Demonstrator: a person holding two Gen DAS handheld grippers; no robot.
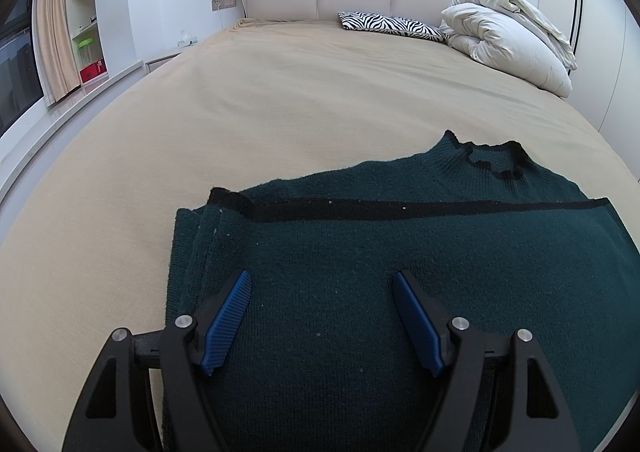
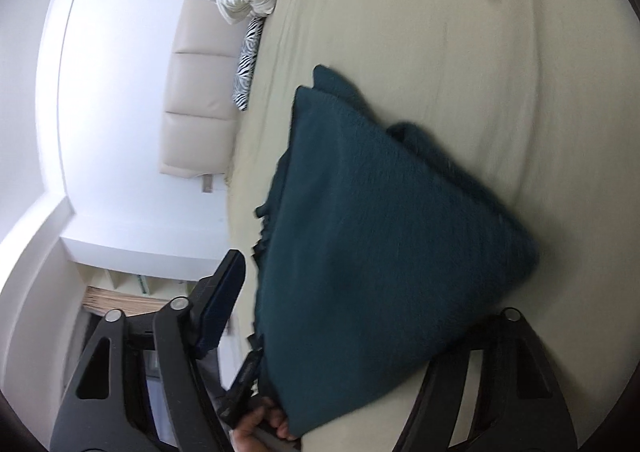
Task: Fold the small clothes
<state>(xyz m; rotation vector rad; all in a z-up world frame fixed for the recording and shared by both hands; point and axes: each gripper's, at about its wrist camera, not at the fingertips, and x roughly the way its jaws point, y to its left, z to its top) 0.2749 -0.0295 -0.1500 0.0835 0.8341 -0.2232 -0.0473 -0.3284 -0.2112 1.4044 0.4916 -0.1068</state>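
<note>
My left gripper [image 1: 322, 282] hangs open above the folded green sweater [image 1: 400, 252] at lower centre; my right gripper [image 2: 360, 292], rolled sideways, I cannot tell

1. The bed [image 1: 280, 92] carried everything, covered edge to edge by a beige sheet [image 1: 140, 192] with light creases.
2. A dark green knit sweater [image 1: 360, 252], folded with a black stripe across it and its collar toward the headboard, lay on the near part of the sheet.
3. A zebra-print pillow [image 1: 392, 26] lay flat at the head end.
4. A bundled white duvet [image 1: 508, 40] sat just beside that pillow, touching it, at the far right corner.
</note>
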